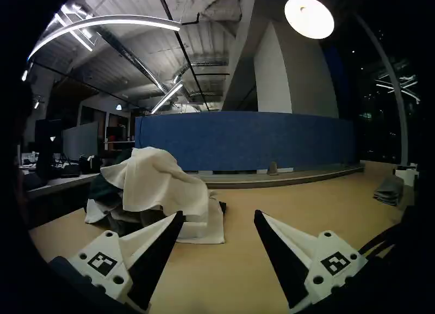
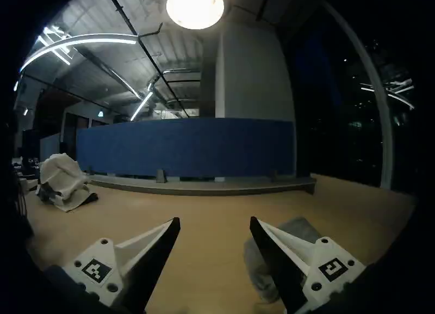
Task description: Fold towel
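A heap of towels (image 1: 157, 197), white ones over dark ones, lies on the wooden table (image 1: 239, 259) just beyond my left gripper (image 1: 217, 219), which is open and holds nothing. The same heap (image 2: 62, 186) sits far off at the left in the right gripper view. My right gripper (image 2: 213, 224) is open too, low over the table. A grey towel (image 2: 266, 259) lies flat under and beside its right finger. A stack of folded grey towels (image 1: 389, 190) rests at the table's right edge in the left gripper view.
A blue partition wall (image 1: 244, 140) with a low ledge runs along the table's far side. A round lamp (image 2: 194, 6) hangs overhead on a curved pole. Desks with dark equipment (image 1: 60, 167) stand at the left. A white object (image 1: 406, 177) stands by the folded stack.
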A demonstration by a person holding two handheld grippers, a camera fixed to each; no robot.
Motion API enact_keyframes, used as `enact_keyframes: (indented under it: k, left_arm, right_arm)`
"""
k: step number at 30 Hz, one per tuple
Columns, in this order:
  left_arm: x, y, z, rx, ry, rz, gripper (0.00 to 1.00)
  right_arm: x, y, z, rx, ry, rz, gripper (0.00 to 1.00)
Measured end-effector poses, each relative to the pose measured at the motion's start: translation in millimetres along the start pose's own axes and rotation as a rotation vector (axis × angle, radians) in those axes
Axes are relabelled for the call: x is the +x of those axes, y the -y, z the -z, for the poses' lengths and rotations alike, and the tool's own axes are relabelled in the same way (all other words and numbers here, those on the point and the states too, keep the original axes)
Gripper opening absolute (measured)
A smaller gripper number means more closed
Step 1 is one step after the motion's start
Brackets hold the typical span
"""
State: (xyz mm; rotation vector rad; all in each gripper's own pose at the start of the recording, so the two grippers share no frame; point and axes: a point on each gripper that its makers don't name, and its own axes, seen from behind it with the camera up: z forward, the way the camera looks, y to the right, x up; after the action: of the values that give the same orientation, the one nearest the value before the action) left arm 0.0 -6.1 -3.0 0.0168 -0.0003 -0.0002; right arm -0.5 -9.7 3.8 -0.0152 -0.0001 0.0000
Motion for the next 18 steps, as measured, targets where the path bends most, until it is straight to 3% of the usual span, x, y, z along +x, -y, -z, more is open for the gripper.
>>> enact_keyframes:
  k: [18]
  left_arm:
    - [-1.4, 0.6, -0.9, 0.0, 0.0, 0.002, 0.97]
  right_arm:
    - [0.6, -0.1, -0.2, 0.0, 0.0, 0.0, 1.0]
